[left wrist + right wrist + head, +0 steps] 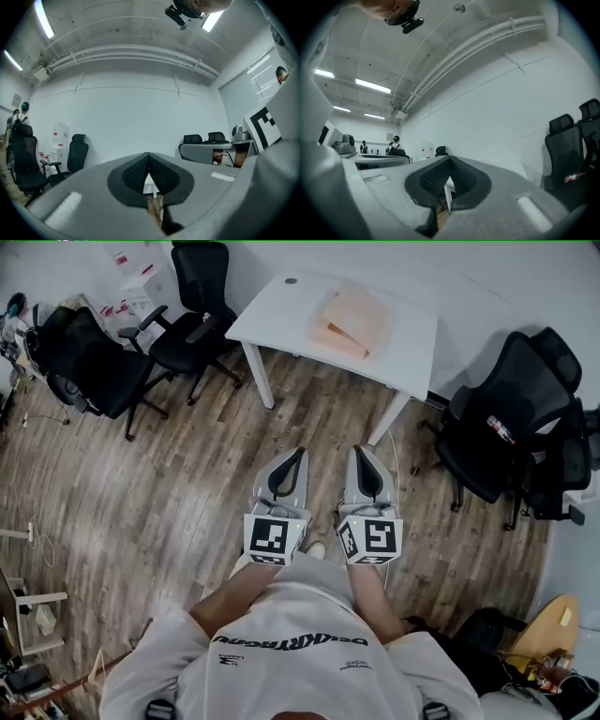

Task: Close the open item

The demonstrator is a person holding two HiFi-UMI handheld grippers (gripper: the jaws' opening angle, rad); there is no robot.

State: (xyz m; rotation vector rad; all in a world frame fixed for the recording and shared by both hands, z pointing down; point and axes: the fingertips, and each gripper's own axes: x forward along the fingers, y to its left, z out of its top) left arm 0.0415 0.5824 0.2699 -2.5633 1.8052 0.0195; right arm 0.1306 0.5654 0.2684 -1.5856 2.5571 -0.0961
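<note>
A flat tan cardboard item (pixel 349 320) with a raised flap lies on the white table (pixel 281 310) at the far side of the room. Both grippers are held close to my chest, well short of the table and pointing toward it. My left gripper (pixel 302 450) is shut with nothing between its jaws; in the left gripper view its tips (pixel 148 153) meet in front of a white wall. My right gripper (pixel 357 448) is shut and empty as well, its tips (pixel 450 157) touching. The cardboard item shows in neither gripper view.
Black office chairs stand left of the table (pixel 192 306) (pixel 84 357) and to its right (pixel 511 418). Wooden floor (pixel 187 484) lies between me and the table. Cables and small clutter line the left edge; a bag and a yellow board (pixel 548 624) sit at bottom right.
</note>
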